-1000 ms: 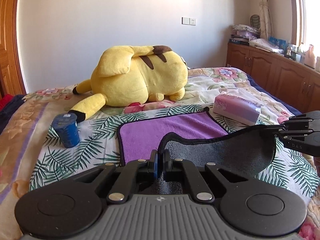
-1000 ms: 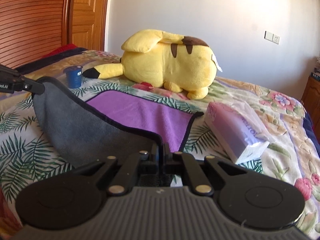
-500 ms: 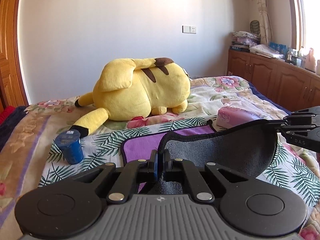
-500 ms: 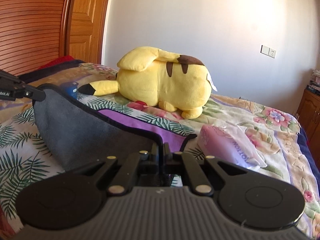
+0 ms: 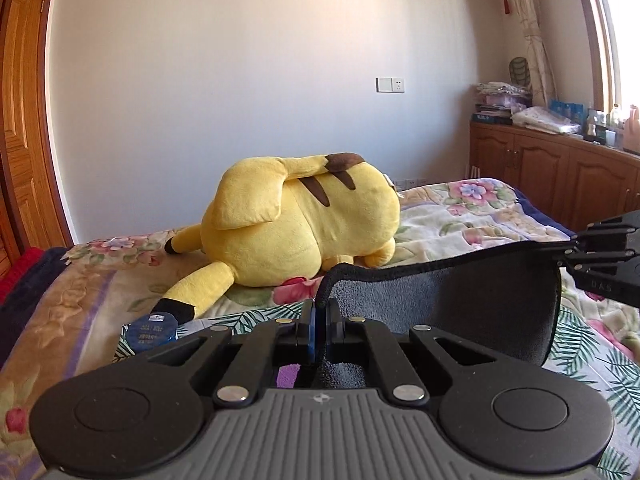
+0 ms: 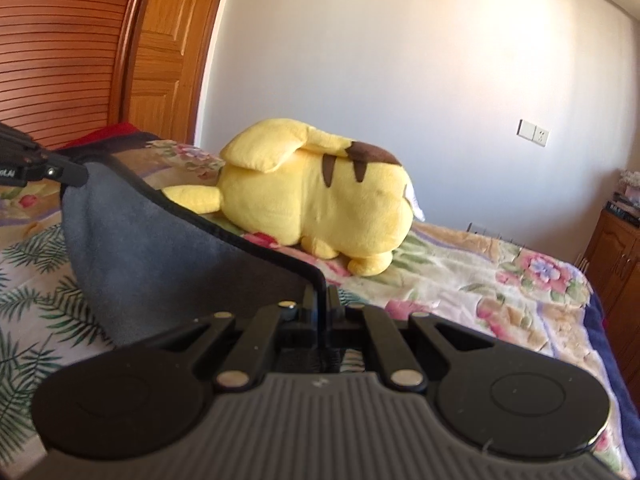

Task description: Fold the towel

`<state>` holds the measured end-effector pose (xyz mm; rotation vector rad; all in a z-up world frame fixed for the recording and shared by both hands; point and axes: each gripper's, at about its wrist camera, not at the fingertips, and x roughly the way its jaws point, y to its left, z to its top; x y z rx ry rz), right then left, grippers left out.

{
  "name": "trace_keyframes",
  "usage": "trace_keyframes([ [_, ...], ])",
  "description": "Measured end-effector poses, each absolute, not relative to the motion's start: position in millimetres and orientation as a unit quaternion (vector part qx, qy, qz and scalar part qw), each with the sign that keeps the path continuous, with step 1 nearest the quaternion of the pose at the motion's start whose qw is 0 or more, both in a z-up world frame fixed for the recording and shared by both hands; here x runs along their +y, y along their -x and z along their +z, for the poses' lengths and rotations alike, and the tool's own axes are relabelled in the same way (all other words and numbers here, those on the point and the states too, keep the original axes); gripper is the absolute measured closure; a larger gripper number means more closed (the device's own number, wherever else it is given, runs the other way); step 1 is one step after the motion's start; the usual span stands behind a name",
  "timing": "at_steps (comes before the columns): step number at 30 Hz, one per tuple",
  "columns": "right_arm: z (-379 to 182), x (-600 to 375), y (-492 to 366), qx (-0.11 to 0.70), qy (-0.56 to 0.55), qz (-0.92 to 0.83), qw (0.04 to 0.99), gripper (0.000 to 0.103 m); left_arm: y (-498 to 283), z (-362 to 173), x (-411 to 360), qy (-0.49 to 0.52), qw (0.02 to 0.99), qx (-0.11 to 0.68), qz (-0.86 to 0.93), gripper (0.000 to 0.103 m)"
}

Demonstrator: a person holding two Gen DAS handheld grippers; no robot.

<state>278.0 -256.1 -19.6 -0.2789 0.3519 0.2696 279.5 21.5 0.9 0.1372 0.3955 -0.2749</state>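
The raised towel [image 5: 460, 300] hides the bedspread behind it; the blue can [image 5: 152, 332] shows only its top, its label print seemingly too small to read.

colours across the bed [image 5: 472, 216] and what is sitting on it

the towel [image 5: 460, 300] is showing a dark grey face with a black edge binding, and a sliver of purple is peeking out under the black left hand-held gripper [image 5: 318, 322]. the plush toy [image 5: 304, 232] is glowing yellow with brown stripes and black-tipped limbs. the bed cover is carrying pink flowers on cream, turning to green palm fronds on white. the small can [image 5: 152, 334] is showing dark blue. the right hand-held gripper [image 6: 322, 316] is looking black over a grey ribbed body.
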Motion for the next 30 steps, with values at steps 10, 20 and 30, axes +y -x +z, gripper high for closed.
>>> trace_keyframes([
  [10, -18, -251, -303, 0.165, 0.153, 0.128, 0.966, 0.099, -302, -3, 20, -0.091, 0.970, 0.190, -0.121, 0.103],
  [20, -25, -249, -328, 0.160, 0.168, 0.122, 0.965, 0.099, -323, -18, 16, -0.098, 0.974, 0.178, -0.100, 0.103],
  [30, -51, -254, -355, 0.180, 0.146, 0.116, 0.966, 0.099, -351, -50, 14, -0.099, 0.975, 0.186, -0.075, 0.103],
])
